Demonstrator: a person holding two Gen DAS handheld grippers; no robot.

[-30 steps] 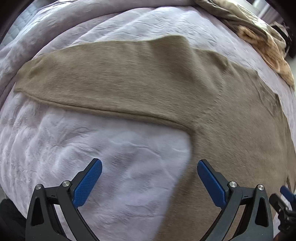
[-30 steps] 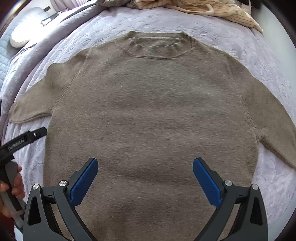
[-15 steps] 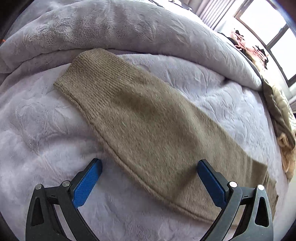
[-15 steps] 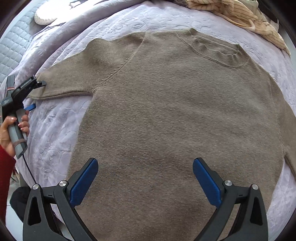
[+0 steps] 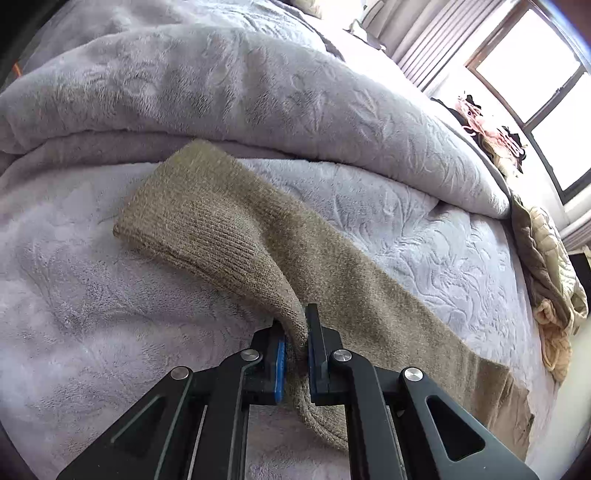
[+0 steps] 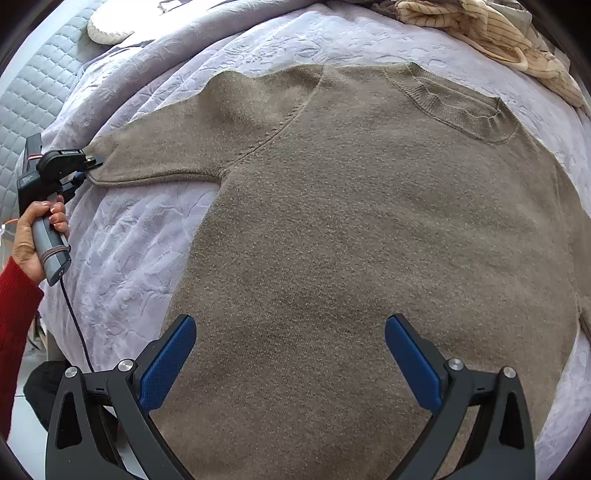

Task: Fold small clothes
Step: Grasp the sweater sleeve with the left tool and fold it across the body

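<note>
A taupe knit sweater [image 6: 369,229] lies flat, front up, on a lavender bedspread [image 6: 133,258], neckline [image 6: 458,107] at the far right. Its left sleeve [image 5: 229,229] stretches out with the ribbed cuff at the far end. My left gripper [image 5: 295,343] is shut on the near edge of that sleeve, which bunches up between the blue pads; it also shows in the right wrist view [image 6: 79,162] at the sleeve's end. My right gripper [image 6: 291,354] is open and empty, hovering over the sweater's lower body.
A folded lavender duvet [image 5: 258,92] lies behind the sleeve. A pile of beige and cream clothes [image 6: 491,29] sits at the far edge of the bed, also in the left wrist view [image 5: 554,266]. A quilted headboard [image 6: 33,92] is at left. A window [image 5: 535,74] is far right.
My left gripper moved along the sleeve toward the cuff, then closed on the sleeve's edge and pinched it up. My right gripper stayed open and swung slightly, shifting its view of the sweater.
</note>
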